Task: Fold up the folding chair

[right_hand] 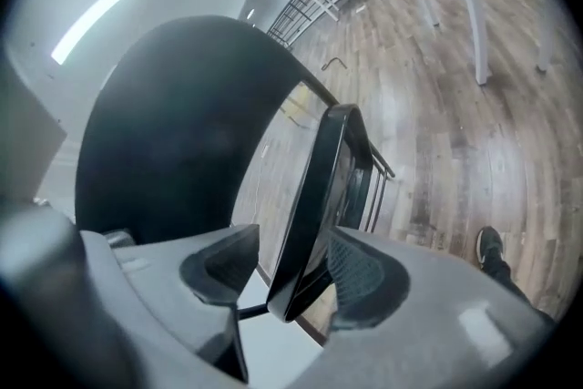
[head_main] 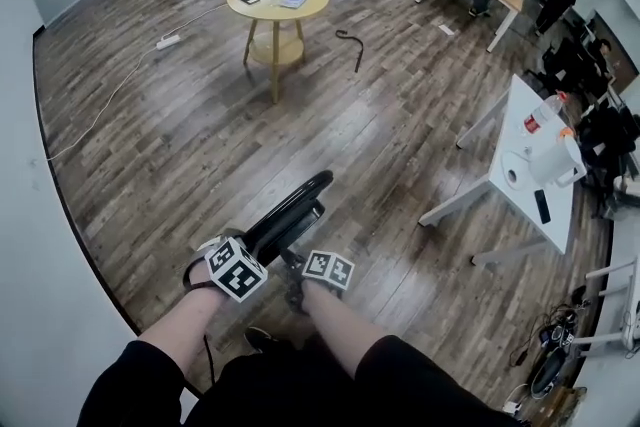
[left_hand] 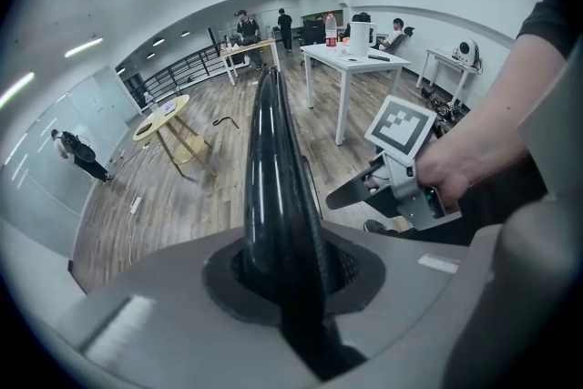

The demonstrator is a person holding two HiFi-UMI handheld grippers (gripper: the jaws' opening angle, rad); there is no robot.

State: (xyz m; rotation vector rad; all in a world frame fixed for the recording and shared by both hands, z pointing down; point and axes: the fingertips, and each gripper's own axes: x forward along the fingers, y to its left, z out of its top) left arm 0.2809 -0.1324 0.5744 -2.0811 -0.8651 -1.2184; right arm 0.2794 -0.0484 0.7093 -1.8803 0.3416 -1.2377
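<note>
Black folding chair (head_main: 290, 212) on the wood floor (head_main: 180, 145), just before the person. The left gripper (left_hand: 284, 273) has its fingers (left_hand: 364, 273) clenched on the chair's curved top edge. The right gripper (right_hand: 290, 278) has its fingers (right_hand: 214, 267) released and parted, with a thin panel edge of the chair between them.

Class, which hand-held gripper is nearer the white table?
Right. The right hand-held gripper is on the side of the chair toward the white table; the left hand-held gripper clamps its far side.
</note>
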